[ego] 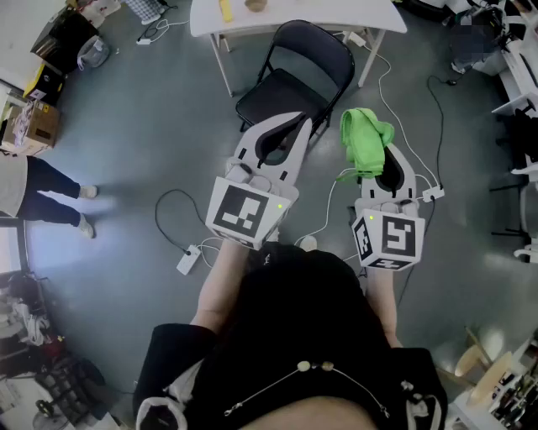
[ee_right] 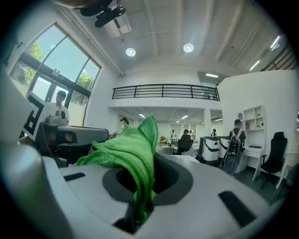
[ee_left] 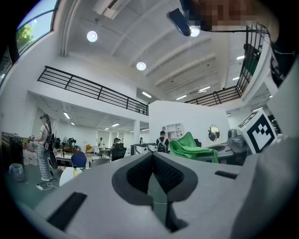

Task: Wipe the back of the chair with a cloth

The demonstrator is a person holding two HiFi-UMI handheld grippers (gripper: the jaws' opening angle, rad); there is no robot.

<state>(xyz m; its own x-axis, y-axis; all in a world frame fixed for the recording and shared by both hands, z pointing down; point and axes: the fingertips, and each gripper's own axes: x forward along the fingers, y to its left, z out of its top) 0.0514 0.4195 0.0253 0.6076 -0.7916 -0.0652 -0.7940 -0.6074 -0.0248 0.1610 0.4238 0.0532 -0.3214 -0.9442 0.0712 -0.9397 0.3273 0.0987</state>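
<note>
Approach step, no wiping yet. The right gripper (ego: 376, 159) has its jaws clamped on a bright green microfibre cloth (ego: 365, 138); in the right gripper view the cloth is pinched in the slot and bunches up over the jaw tips. The left gripper (ego: 296, 126) has its jaws together on nothing. The black metal folding chair (ego: 282, 91) stands on the grey floor ahead of both grippers, its curved backrest (ego: 313, 44) against the white worktop (ego: 319, 13). The cloth hangs beside the seat, apart from the backrest, so we judge the wipe has not begun. Next move as we read it: carry the right gripper forward to the backrest, press the loose bunch flat on it and sweep across. The left gripper could steady the frame.
</note>
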